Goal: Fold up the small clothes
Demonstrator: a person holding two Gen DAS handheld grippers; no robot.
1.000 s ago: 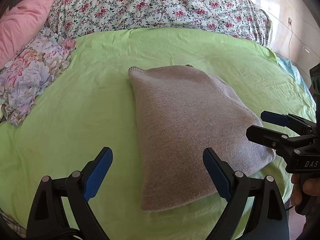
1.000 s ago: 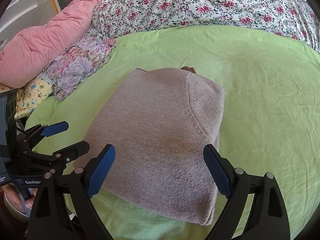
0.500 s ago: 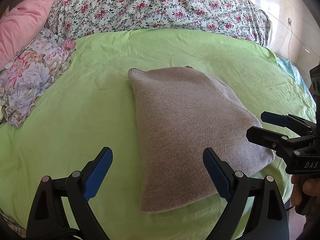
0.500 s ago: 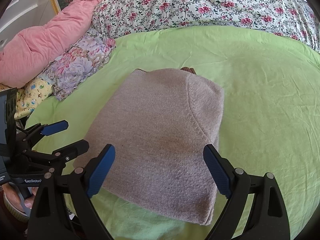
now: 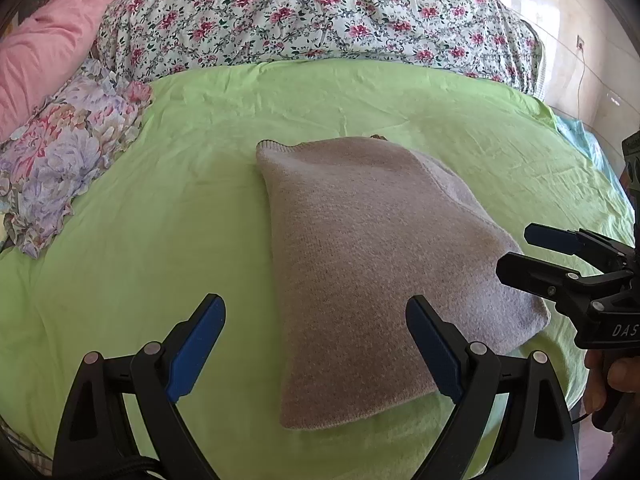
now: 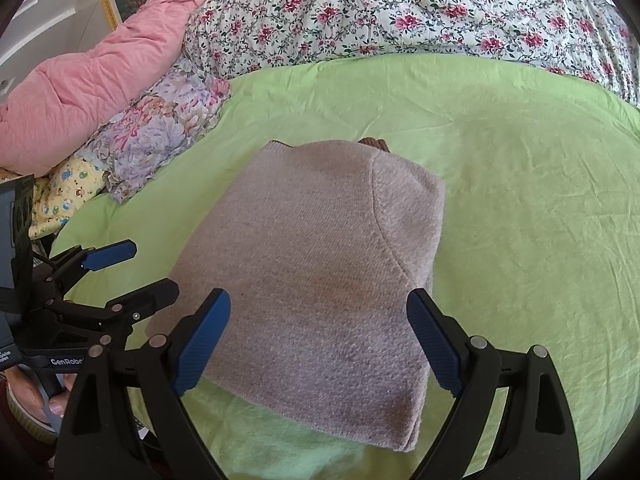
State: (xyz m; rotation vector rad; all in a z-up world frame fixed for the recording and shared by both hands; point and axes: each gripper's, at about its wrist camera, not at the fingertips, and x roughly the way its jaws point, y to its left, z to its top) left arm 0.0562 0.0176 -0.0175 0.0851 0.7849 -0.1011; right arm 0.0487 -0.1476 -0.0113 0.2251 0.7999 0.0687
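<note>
Meanwhile nothing is changing: the folded grey sweater [image 5: 380, 264] is lying mid-frame, left gripper [image 5: 316, 344] and right gripper [image 6: 318, 340] still hovering wide open, suggesting folding is finished.

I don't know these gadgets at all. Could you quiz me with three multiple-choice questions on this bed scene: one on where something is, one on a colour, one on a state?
1. Where does the folded sweater lie?
A. on the green sheet
B. on the pink pillow
C. on the floor

2. What colour are the gripper finger pads?
A. red
B. blue
C. white

3. How stands the left gripper?
A. shut on the sweater
B. open, holding nothing
C. shut on the sheet

Answers: 1 A, green sheet surrounds it; 2 B, pads look blue; 3 B, fingers wide apart, empty.
</note>
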